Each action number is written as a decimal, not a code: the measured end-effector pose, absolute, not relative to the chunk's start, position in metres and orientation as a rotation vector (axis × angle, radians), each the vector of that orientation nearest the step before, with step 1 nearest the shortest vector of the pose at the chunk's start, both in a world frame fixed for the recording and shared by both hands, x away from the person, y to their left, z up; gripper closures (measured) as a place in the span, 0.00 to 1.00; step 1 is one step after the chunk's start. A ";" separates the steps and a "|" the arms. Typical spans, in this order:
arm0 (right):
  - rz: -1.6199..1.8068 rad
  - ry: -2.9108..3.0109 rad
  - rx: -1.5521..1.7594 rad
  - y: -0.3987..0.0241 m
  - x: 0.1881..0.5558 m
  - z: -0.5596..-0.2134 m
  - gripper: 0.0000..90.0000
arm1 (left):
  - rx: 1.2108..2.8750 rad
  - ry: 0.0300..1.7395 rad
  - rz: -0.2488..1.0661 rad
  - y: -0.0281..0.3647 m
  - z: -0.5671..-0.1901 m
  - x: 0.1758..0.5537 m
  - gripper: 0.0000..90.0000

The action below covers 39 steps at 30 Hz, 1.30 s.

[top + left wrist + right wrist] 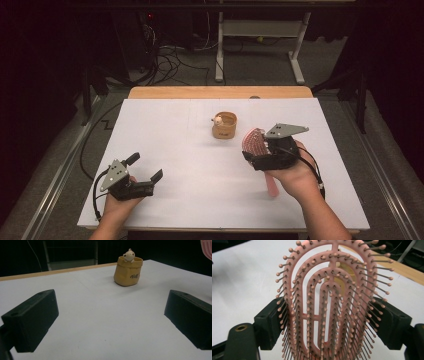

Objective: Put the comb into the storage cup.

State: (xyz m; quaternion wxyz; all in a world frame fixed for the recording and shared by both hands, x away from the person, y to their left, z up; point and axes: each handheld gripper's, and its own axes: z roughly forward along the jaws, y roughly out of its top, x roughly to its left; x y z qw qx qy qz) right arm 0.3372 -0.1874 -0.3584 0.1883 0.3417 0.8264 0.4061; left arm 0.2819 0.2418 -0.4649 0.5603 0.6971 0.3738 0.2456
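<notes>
Hairbrush [329, 305], pink, vented, with ball-tipped bristles, sat clamped between the jaws of my right gripper [260, 147]. In the right gripper view both black jaws pressed the sides of its oval head, bristles facing the camera. In the high view the brush head [254, 141] stood up above the gripper on the right half of the table, and the pink handle [271, 186] stuck out below my right hand [292, 172], close over the board.

Largest first: the white tabletop [190, 165] covered nearly the whole work area, with a wooden edge [220, 92] along its far side. Behind it, on the floor, stood a pale metal frame [260, 45] and a tangle of cables [170, 60].

My left gripper [147, 167] rested near the front left corner, well apart from the brush. Its jaws stood wide and released, with bare tabletop between them in the left gripper view.

Smallest: a tan sack-shaped pot [128, 272] with a small pale animal figure [129, 255] peeking over its rim stood upright beyond the table's middle, near the brush head but apart from it.
</notes>
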 end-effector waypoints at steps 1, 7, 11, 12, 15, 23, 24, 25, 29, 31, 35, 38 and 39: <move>1.153 2.314 0.953 -0.188 0.336 -0.358 0.23 | 1.643 0.881 0.579 0.242 -0.465 0.282 0.00; 1.219 2.243 0.951 -0.193 0.331 -0.357 0.23 | 1.643 0.881 0.580 0.242 -0.465 0.282 0.00; 1.255 2.205 0.950 -0.196 0.329 -0.358 0.23 | 1.646 0.881 0.579 0.242 -0.465 0.282 0.00; 1.263 2.196 0.952 -0.197 0.328 -0.358 0.23 | 1.646 0.881 0.579 0.242 -0.465 0.282 0.00; 1.289 2.169 0.953 -0.199 0.326 -0.359 0.23 | 1.647 0.880 0.579 0.241 -0.465 0.282 0.00; 1.335 2.105 0.942 -0.204 0.321 -0.360 0.23 | 1.651 0.877 0.575 0.241 -0.466 0.282 0.00; 1.340 2.097 0.945 -0.205 0.320 -0.360 0.23 | 1.651 0.876 0.575 0.241 -0.466 0.282 0.00; 1.344 2.087 0.946 -0.206 0.320 -0.360 0.23 | 1.651 0.876 0.576 0.241 -0.465 0.282 0.00; 1.375 2.050 0.949 -0.209 0.318 -0.361 0.23 | 1.651 0.876 0.575 0.241 -0.466 0.282 0.00; 1.389 2.036 0.950 -0.210 0.317 -0.361 0.23 | 1.655 0.875 0.573 0.240 -0.466 0.282 0.00; 1.399 2.005 0.961 -0.212 0.315 -0.363 0.23 | 1.654 0.873 0.573 0.239 -0.466 0.282 0.00; 1.414 1.978 0.963 -0.213 0.313 -0.364 0.23 | 1.655 0.872 0.573 0.240 -0.466 0.282 0.00; 1.420 1.970 0.961 -0.214 0.312 -0.364 0.23 | 1.655 0.872 0.573 0.240 -0.466 0.282 0.00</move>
